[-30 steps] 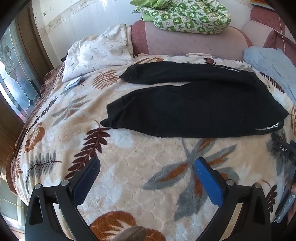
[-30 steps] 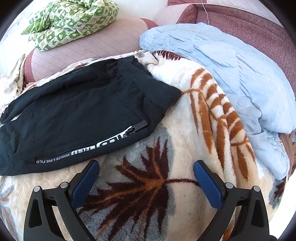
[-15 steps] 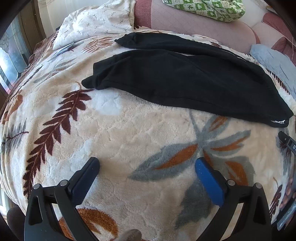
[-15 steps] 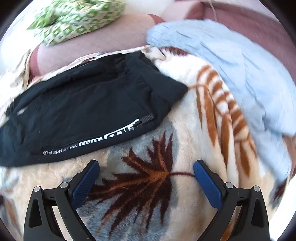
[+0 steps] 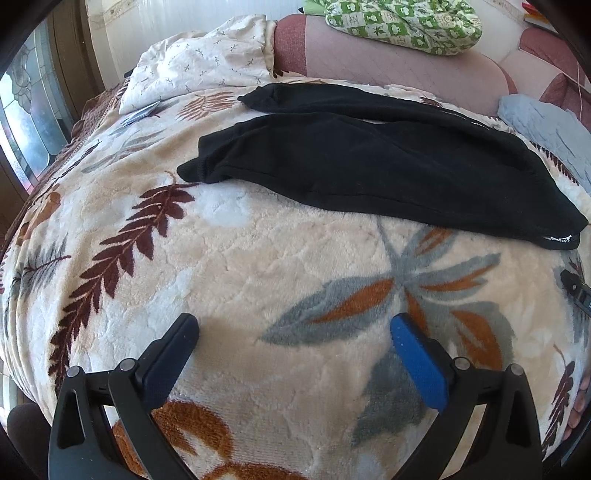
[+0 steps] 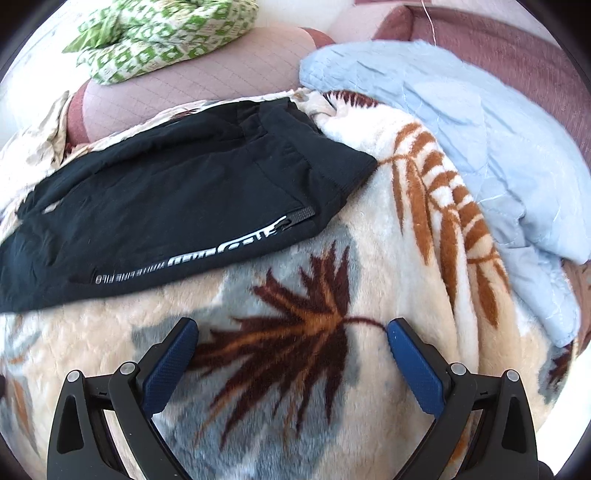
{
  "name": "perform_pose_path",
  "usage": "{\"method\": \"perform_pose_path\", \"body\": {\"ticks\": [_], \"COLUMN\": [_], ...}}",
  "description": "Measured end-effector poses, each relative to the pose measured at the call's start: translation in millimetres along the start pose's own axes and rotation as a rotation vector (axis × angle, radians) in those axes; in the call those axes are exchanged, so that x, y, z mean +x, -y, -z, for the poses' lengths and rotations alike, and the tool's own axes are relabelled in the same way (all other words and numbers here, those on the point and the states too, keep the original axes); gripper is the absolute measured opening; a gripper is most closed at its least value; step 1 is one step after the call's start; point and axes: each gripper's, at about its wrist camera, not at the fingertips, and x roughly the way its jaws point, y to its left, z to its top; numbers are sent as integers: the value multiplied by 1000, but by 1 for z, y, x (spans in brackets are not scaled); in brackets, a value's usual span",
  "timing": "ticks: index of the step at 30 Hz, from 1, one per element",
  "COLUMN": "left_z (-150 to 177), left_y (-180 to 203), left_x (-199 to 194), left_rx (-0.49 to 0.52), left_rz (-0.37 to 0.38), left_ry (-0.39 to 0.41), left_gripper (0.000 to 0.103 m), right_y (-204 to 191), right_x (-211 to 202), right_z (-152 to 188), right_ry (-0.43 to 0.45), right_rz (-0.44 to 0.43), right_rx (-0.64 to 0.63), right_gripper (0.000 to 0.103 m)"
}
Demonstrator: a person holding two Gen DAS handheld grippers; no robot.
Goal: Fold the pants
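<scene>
**Black pants spread flat on the leaf-print blanket, both grippers released**

The pants (image 5: 388, 162) are black, of a soft knit, and lie flat on a cream blanket (image 5: 258, 266) printed with brown, rust and grey leaves. In the left wrist view they fill the upper middle of the frame. The two legs run side by side, the ribbed cuffs pointing toward the upper left and the waist end lying at the right edge, so the long axis slants from upper left down to the right. A narrow gap of shadow parts the legs near the cuffs.

In the right wrist view the pants (image 6: 177, 206) occupy the left and centre. The waistband is at the upper centre, and white lettering runs along a zipped pocket near the lower edge of the cloth.

A pale blue quilt (image 6: 480, 147) sits at the right, just beside the waistband. A green patterned cloth (image 6: 166, 33) rests on a pink cushion at the top.

The left gripper (image 5: 295, 336) hovers over bare blanket at the bottom of its frame, jaws spread wide and holding nothing. The right gripper (image 6: 291, 339) is likewise spread and empty, near the pants' lower edge.
</scene>
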Motion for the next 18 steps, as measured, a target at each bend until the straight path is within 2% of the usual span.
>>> {"method": "perform_pose_path", "body": {"ticks": [3, 5, 8, 12, 18], "left_z": [-1, -1, -1, -9, -19], "left_y": [2, -1, -6, -11, -20], "left_x": [-5, -11, -27, -54, -97], "left_rx": [5, -5, -10, -8, -16], "left_rz": [-18, 3, 23, 28, 91], "left_ry": [-32, -46, -11, 55, 138], "left_gripper": [103, 101, 100, 100, 100], "right_y": [-7, -12, -27, -46, -65], "right_x": [-10, -21, -48, -90, -141], "right_z": [7, 12, 22, 23, 7], "right_ry": [31, 66, 129, 214, 315], "right_rz": [55, 98, 125, 88, 19], "right_rx": [-25, -42, -113, -185, -180], "right_gripper": [103, 103, 103, 103, 103]}}
